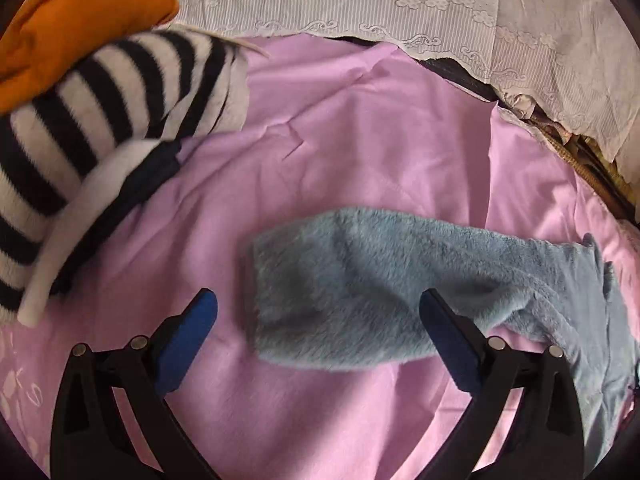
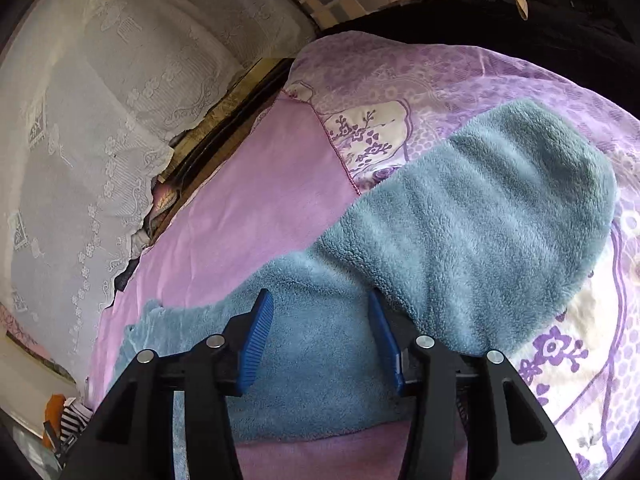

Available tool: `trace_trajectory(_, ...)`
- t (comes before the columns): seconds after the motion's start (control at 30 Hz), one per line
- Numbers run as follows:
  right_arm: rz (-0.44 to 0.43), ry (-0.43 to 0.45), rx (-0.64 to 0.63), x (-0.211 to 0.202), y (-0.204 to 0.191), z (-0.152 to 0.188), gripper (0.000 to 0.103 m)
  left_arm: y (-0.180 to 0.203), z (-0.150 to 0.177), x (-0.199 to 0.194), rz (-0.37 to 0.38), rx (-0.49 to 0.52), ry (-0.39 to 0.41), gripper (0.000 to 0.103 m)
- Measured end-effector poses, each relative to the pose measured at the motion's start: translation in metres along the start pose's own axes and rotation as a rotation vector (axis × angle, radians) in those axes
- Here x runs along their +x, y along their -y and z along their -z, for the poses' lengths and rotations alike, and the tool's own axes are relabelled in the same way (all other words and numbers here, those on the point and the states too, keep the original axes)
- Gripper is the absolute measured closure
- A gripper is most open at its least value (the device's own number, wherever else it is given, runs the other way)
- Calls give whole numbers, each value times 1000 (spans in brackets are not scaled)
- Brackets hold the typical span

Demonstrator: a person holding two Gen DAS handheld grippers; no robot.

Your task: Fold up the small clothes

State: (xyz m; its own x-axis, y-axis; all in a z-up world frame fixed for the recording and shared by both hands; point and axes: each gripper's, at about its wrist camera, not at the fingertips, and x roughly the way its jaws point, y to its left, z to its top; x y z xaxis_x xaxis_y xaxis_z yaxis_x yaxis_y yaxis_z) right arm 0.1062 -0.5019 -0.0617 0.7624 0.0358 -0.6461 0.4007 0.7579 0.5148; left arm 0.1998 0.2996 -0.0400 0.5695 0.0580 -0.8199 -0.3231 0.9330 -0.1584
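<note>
In the left wrist view, the blue fleece garment [image 1: 360, 300] is spread flat on the pink sheet [image 1: 340, 140], so that a fold can be started. The left gripper [image 1: 318, 320] is held with its fingers wide apart, gripping nothing, over the garment's near edge. Beyond the garment, a striped garment [image 1: 100, 120] and an orange cloth [image 1: 80, 20] are piled aside.

In the right wrist view, the right gripper [image 2: 320, 320] is held open above the same garment [image 2: 460, 240], one part of which appears folded over.

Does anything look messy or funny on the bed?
A little. The blue fuzzy garment lies rumpled, not yet folded flat, and the striped garment and orange cloth sit in a heap at the side.
</note>
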Motion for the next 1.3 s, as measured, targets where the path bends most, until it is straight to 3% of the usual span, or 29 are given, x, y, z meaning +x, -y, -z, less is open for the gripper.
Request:
trace_trajectory(0.13,92,4,-139,10,-36,4,28,-19,23,1,147,-117,-58,5)
trace_trajectory(0.3,78,4,-130,9,-34,4,26,-6,15,13,141,-156,-24,5)
trace_trajectory(0.33,65,7,-119,8,-31,4,26,-7,11,15,142,-173,-7,20)
trace_trajectory(0.37,52,8,-107,7,-28,4,26,-8,5,16,113,-180,8,53)
trace_trajectory(0.43,37,10,-93,6,-26,5,26,-20,-1,18,106,-201,5,75)
trace_trajectory(0.53,28,11,-86,5,-25,4,26,-40,4,8,104,-206,2,82)
trace_trajectory(0.6,29,9,-88,6,-25,4,25,-43,11,4,7,-118,-9,76)
trace_trajectory(0.63,30,8,-91,6,-25,4,25,-43,14,1,-76,-61,-6,58)
trace_trajectory(0.67,31,8,-93,6,-25,4,24,-42,16,-4,-184,-9,19,29)
trace_trajectory(0.7,32,9,-95,6,-25,5,24,-40,19,-11,-289,36,57,18)
trace_trajectory(0.73,33,9,-96,6,-25,5,24,-37,22,-21,-357,73,99,14)
trace_trajectory(0.77,35,9,-97,6,-26,5,24,-31,23,-30,-368,104,126,14)
trace_trajectory(0.93,81,36,-133,-1,-44,7,24,27,21,-60,-91,189,188,9)
trace_trajectory(1.07,-119,-6,-180,-7,-93,20,24,113,15,-47,24,312,209,6)
trace_trajectory(1.17,-229,-84,-278,2,-139,42,23,167,21,-17,19,406,185,6)
trace_trajectory(1.23,-246,-138,-337,12,-158,57,22,180,29,8,-58,441,149,6)
trace_trajectory(1.3,-206,-180,-409,22,-167,70,22,174,38,35,-145,451,93,6)
